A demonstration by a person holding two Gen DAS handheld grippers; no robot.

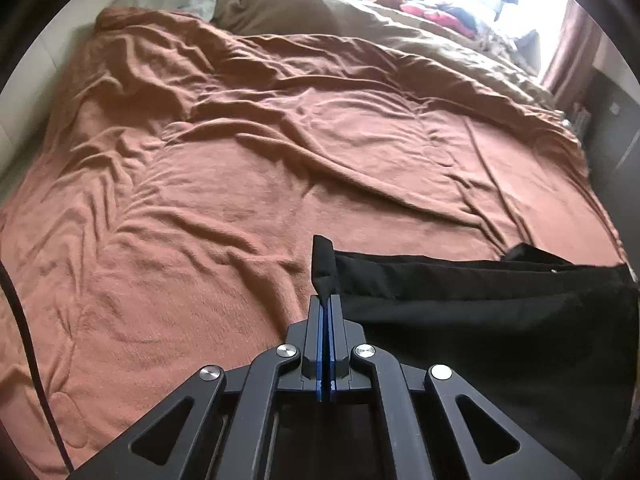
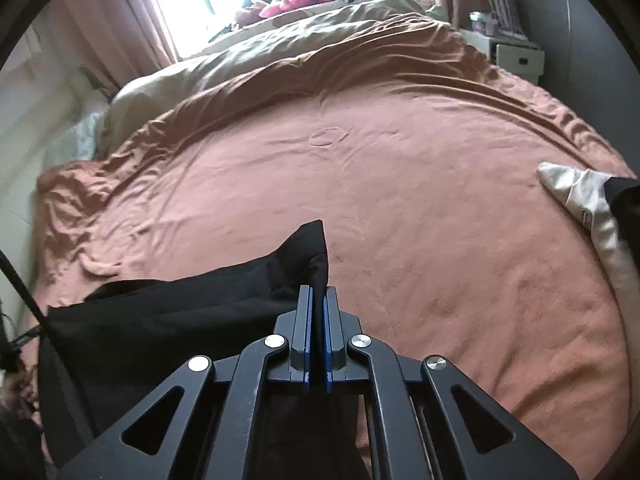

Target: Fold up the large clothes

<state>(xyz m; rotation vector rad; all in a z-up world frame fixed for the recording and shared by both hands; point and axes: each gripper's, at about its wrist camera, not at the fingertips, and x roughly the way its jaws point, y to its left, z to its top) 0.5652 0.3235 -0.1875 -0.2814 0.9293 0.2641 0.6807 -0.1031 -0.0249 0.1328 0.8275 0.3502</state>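
Note:
A large black garment (image 1: 480, 320) hangs stretched between my two grippers above a bed with an orange-brown blanket (image 1: 240, 160). My left gripper (image 1: 327, 300) is shut on one corner of it; a black tip of cloth sticks up past the fingertips. My right gripper (image 2: 318, 292) is shut on the other corner of the black garment (image 2: 180, 320), which spreads to the left and hangs below. The lower part of the garment is hidden under the grippers.
A white and black garment (image 2: 580, 200) lies at the blanket's (image 2: 400, 200) right edge. A beige duvet (image 1: 360, 28) and pillows lie at the far end under a bright window. A white nightstand (image 2: 516, 54) stands at far right. A black cable (image 1: 24, 340) hangs left.

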